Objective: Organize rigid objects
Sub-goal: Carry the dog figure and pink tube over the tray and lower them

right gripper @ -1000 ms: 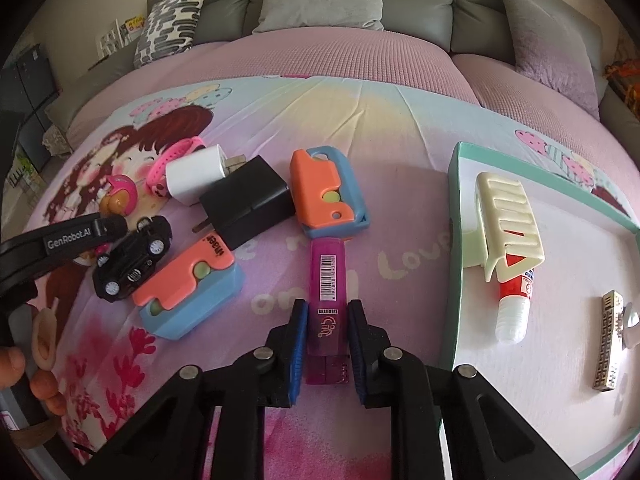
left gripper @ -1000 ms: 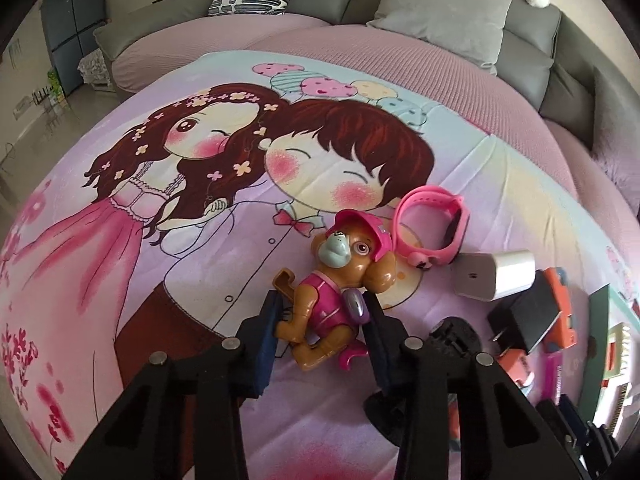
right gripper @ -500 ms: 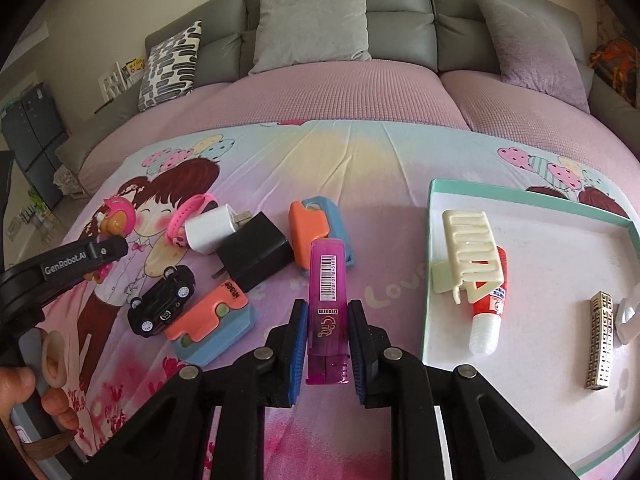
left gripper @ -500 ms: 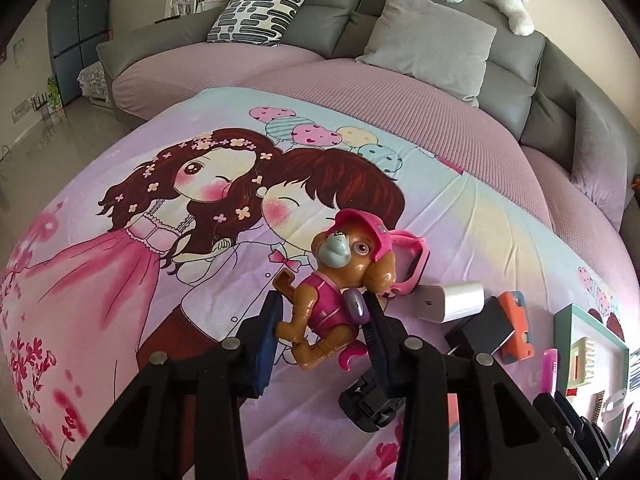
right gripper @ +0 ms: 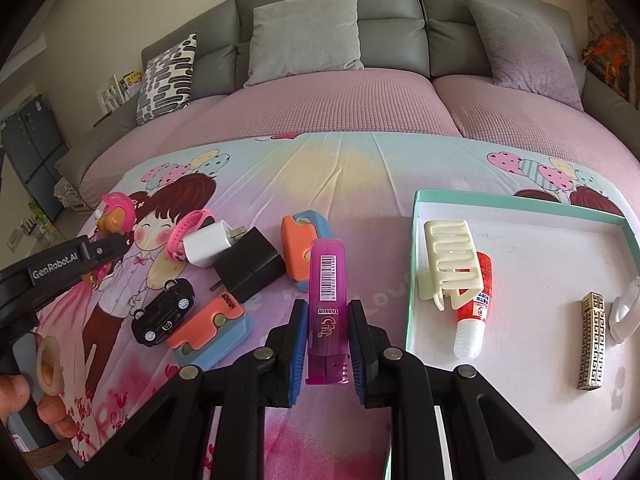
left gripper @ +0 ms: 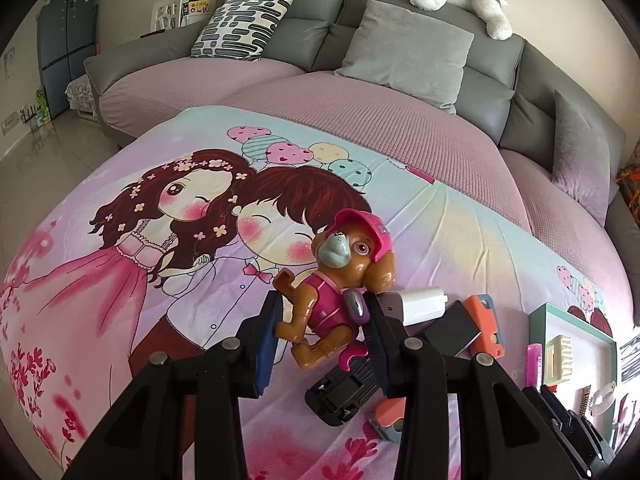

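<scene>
**Two toys held clear of the sheet**

While both items were carried above the cartoon-printed bedsheet point(left gripper: 120, 264), the brown plastic puppy figure in a pink cap point(left gripper: 340, 280) was clamped at its torso by the left gripper point(left gripper: 322, 340) — presumably for transfer to the teal-rimmed white tray point(right gripper: 520, 204). The magenta plastic rectangular case with a barcode point(right gripper: 327, 304) was pinched lengthwise by the right gripper point(right gripper: 328, 348). The case's underside was hidden, and the black toy car point(left gripper: 344, 390) was partly covered.

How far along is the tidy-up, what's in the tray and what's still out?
Done: hair claw, tube and patterned bar lie in the tray. In hand: left gripper holds the dog figure, right gripper the purple case. Left on the blanket: toy car, chargers, wristband, orange-blue boxes.
</scene>
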